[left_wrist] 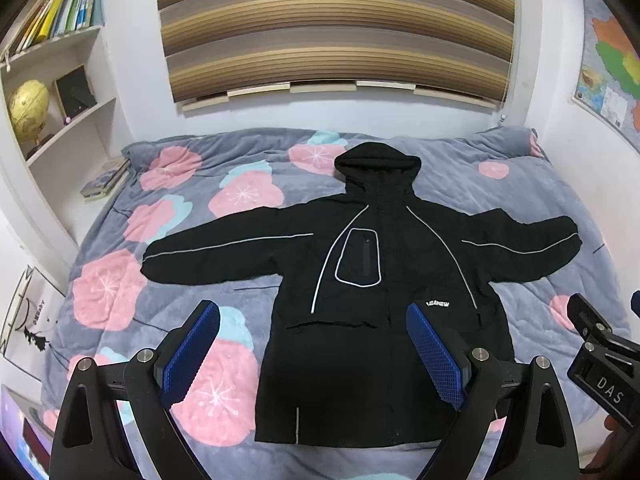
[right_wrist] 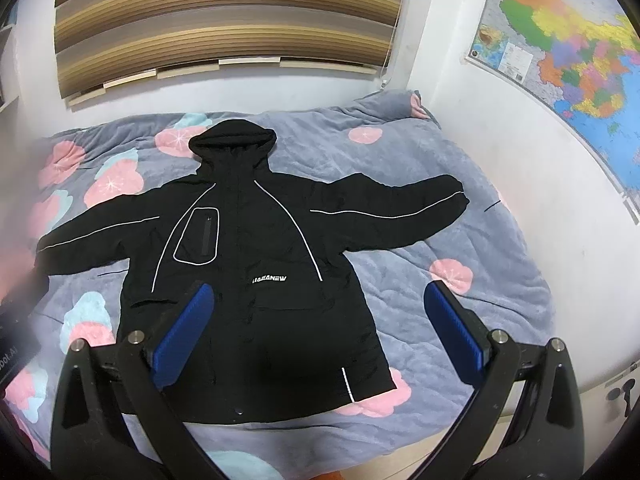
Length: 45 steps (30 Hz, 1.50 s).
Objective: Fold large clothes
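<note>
Above the bed's (left_wrist: pixel 500 168) near edge, the left gripper (left_wrist: pixel 312 344) and right gripper (right_wrist: pixel 320 328) hover level, fingers (right_wrist: pixel 188 332) spread apart, holding nothing. Flat on the floral quilt lies the black jacket (left_wrist: pixel 380 320), front up, hood toward 12 o'clock, hem toward 6, sleeves reaching 9 and 3.

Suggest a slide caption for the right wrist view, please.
Open right gripper poised over a black hooded jacket spread flat, sleeves out, on a floral bedspread.
</note>
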Tool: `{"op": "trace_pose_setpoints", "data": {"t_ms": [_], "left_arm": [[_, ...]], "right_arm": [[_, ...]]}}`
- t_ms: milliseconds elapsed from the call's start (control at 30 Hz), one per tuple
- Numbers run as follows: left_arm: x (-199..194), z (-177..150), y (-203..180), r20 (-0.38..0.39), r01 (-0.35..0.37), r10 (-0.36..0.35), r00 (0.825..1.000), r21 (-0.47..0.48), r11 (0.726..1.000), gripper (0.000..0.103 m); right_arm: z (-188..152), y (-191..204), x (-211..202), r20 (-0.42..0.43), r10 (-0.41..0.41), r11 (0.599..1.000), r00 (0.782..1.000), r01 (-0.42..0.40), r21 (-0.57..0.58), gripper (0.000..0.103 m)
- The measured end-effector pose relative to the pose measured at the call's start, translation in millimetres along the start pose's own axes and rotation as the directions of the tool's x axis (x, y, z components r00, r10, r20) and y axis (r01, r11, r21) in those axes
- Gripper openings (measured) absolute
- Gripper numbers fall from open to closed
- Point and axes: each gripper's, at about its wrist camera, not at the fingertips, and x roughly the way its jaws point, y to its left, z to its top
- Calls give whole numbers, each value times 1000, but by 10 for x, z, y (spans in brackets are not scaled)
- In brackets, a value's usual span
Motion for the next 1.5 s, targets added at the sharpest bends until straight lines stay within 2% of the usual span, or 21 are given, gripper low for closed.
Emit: {"op": "trace_pose_setpoints", "data": {"t_ms": [300, 633, 700, 800, 867, 933, 1100, 1167, 1267, 1433, 1500], "left_arm": [[119, 53, 45, -6, -17, 17, 1000, -19, 1000, 95], [228, 78, -150, -41, -74, 71, 997, -79, 994, 95], [299, 74, -211, -52, -60, 55, 997, -94, 994, 95], [402, 70, -332, -48, 18, -24, 999, -129, 991, 95], [495, 60, -427, -56, 28, -37, 998, -153, 988, 95], [617, 63, -570, -66, 27, -38, 997, -155, 988, 95], [922, 163, -916, -49, 19, -26, 998, -131, 991, 95], [1094, 236, -1020, -56, 66, -74, 996, -140, 988, 95], [1407, 341, -1132, -88, 117, -133, 987, -166, 979, 95], [1828, 446, -1385, -140, 80, -98, 985, -127, 989, 95], [1980, 486, -1508, -148, 66, -82, 986, -110, 992, 95]], "right_arm": [[70, 117, 113, -7, 20, 1000, 1000, -21, -21, 103], [268, -39, 389, -15, 72, 995, 997, -73, -68, 103], [288, -137, 505, -23, 67, 994, 997, -69, -80, 103], [313, -308, 717, -55, 82, 992, 995, -86, -90, 103], [333, -478, 879, -77, 141, 986, 987, -147, -78, 103], [372, -781, 1136, -102, 200, 979, 974, -202, -14, 103], [472, -1401, 1795, -152, 273, 960, 950, -258, 112, 103], [524, -1661, 2111, -163, 306, 945, 938, -279, 173, 103], [591, -2084, 2596, -149, 310, 928, 939, -265, 261, 102], [599, -2959, 3511, -102, 262, 877, 960, -193, 440, 102], [618, -3232, 3846, -118, 237, 860, 964, -152, 487, 102]]}}
